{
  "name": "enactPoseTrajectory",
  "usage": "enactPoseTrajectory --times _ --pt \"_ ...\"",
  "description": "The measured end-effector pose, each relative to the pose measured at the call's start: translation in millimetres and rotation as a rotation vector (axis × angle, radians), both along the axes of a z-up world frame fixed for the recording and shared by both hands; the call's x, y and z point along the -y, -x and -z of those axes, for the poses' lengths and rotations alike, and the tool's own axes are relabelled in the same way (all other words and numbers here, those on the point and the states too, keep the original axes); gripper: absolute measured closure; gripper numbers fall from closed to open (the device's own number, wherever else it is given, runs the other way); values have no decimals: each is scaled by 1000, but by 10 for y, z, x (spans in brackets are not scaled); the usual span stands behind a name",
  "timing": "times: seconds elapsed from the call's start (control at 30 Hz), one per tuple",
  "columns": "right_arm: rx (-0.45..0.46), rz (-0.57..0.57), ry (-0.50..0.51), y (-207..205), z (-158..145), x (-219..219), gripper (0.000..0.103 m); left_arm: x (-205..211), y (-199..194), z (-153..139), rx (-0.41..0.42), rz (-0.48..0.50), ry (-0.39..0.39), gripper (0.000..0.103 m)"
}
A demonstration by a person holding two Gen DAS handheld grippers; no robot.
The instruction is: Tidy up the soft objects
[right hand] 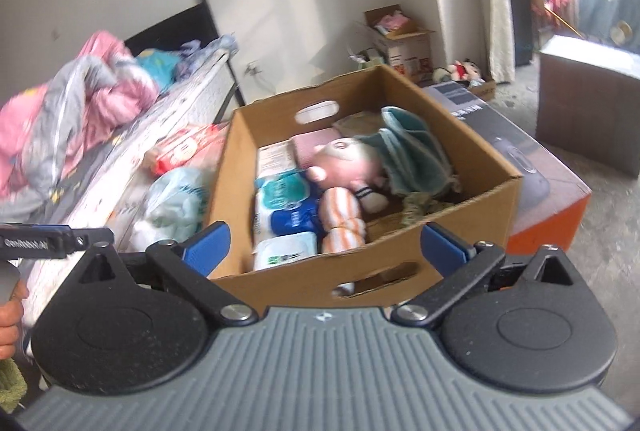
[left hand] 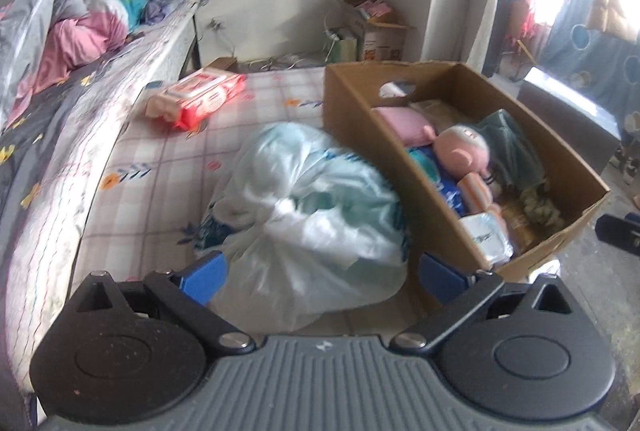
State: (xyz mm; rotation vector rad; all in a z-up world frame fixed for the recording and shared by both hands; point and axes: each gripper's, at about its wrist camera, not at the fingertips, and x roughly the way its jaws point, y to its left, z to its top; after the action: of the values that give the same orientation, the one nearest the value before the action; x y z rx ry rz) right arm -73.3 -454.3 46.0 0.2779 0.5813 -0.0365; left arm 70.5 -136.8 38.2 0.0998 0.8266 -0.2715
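Note:
An open cardboard box (left hand: 348, 99) (right hand: 280, 287) holds a pink plush doll (left hand: 464, 151) (right hand: 344, 163), a teal cloth (left hand: 508, 139) (right hand: 412, 147), a striped orange roll (right hand: 342, 219) and several wipe packs (right hand: 284, 203). Left of the box, a tied clear plastic bag of pale blue fabric (left hand: 312, 207) (right hand: 176, 203) lies on the checked mattress (left hand: 168, 159). A red wipes pack (left hand: 200, 97) (right hand: 184, 147) sits farther back. My left gripper (left hand: 322, 277) is open just before the bag, touching nothing. My right gripper (right hand: 326, 247) is open above the box's near wall, empty.
Crumpled pink and grey bedding (left hand: 60, 27) is piled on the bed at left. A small carton (left hand: 380, 27) stands by the far wall. The box rests on a black and orange carton (right hand: 540, 167); a brown box (right hand: 592, 99) stands behind. A hand (right hand: 8, 323) shows at left.

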Motion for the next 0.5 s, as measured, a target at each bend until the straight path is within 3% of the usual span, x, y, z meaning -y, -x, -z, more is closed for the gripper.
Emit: enactPoseTrajectory --times 0.17,0.27,0.5 --pt "-18 -58 104 -39 -100 -478 1 -146 218 125 33 -99 -73 0" --pt "-35 -62 108 -2 -135 -665 1 -160 274 164 32 -87 -92 0" --pt "-85 -86 102 2 -126 -926 1 -148 359 162 24 -89 -20 0"
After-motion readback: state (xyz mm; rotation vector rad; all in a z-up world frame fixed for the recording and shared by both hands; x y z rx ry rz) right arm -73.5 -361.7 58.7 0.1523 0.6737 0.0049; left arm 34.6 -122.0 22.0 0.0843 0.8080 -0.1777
